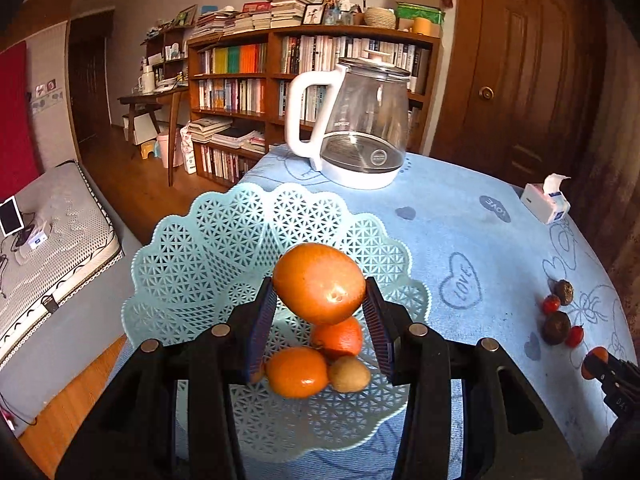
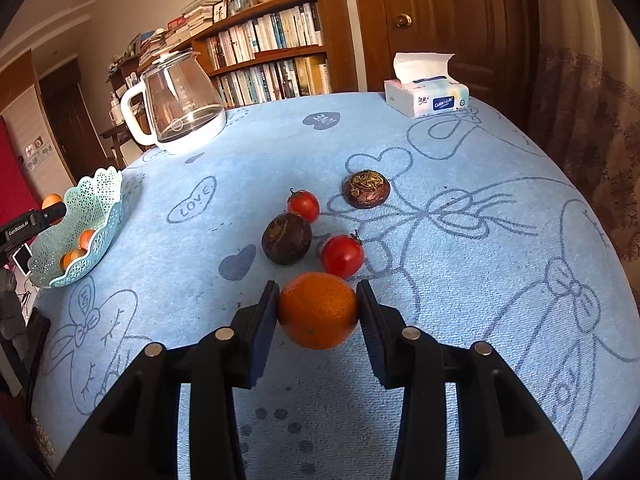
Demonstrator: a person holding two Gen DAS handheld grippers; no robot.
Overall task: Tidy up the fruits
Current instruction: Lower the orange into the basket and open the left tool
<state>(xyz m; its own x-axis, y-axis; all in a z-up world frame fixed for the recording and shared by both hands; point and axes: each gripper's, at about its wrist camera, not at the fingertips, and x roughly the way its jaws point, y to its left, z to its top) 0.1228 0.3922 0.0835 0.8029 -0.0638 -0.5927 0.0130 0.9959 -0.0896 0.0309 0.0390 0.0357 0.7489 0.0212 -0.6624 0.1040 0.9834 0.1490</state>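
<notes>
holding an orange (image 1: pixel 320 282) between its pads, the left gripper (image 1: pixel 320 300) hangs directly above the basket (image 1: pixel 192 264), so the coming move looks like a straight drop or lowering: the target lies right below, where two more oranges (image 1: pixel 296 372) and a small brown fruit (image 1: pixel 349 374) already sit. the held orange's long axis runs roughly across the jaws, which are clamped on its ends. the right gripper (image 2: pixel 318 312) is closed on another orange (image 2: pixel 317 310) low over the cloth (image 2: pixel 460 240), well apart from the basket, which lies far to its left. only the right view shows clearly the loose fruit left on the cloth: two tomatoes (image 2: pixel 343 255) and two dark fruits (image 2: pixel 287 238) just beyond the jaws. only the left view shows inside the basket.
</notes>
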